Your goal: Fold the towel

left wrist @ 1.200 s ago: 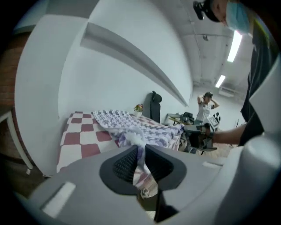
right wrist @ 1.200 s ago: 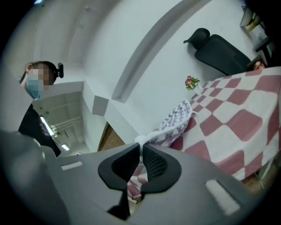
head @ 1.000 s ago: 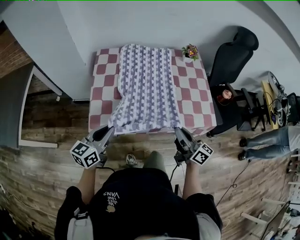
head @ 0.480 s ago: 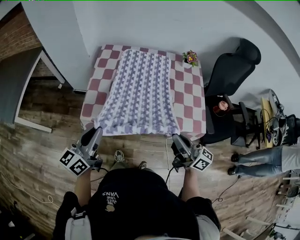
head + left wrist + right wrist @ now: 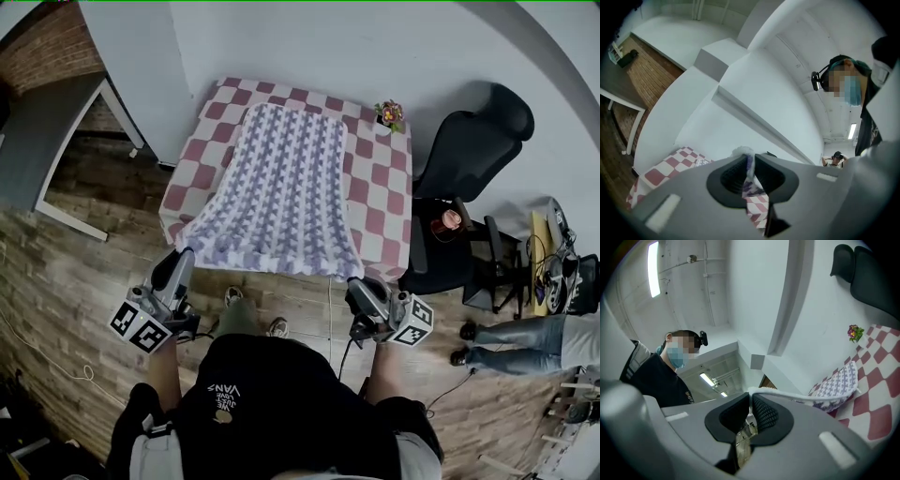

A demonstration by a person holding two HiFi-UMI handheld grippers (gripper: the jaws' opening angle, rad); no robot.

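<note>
A white towel with a purple pattern (image 5: 281, 192) lies spread lengthwise over a table with a red-and-white checked cloth (image 5: 384, 197). Its near edge is lifted off the table's front. My left gripper (image 5: 184, 255) is shut on the towel's near left corner (image 5: 748, 165), which shows pinched between the dark pads. My right gripper (image 5: 357, 284) is shut on the near right corner; the towel's white edge (image 5: 797, 394) runs from the jaws toward the table. Both grippers are held out in front of the table, pointing roughly level.
A small flower pot (image 5: 388, 114) stands at the table's far right corner. A black office chair (image 5: 469, 150) and a dark side table with a red cup (image 5: 447, 223) stand to the right. A person (image 5: 520, 339) is on the floor at the far right. White wall behind.
Both grippers have moved up and back from the table's front edge with the towel corners, pulling the towel's near edge out. The head view has shifted back with them.
</note>
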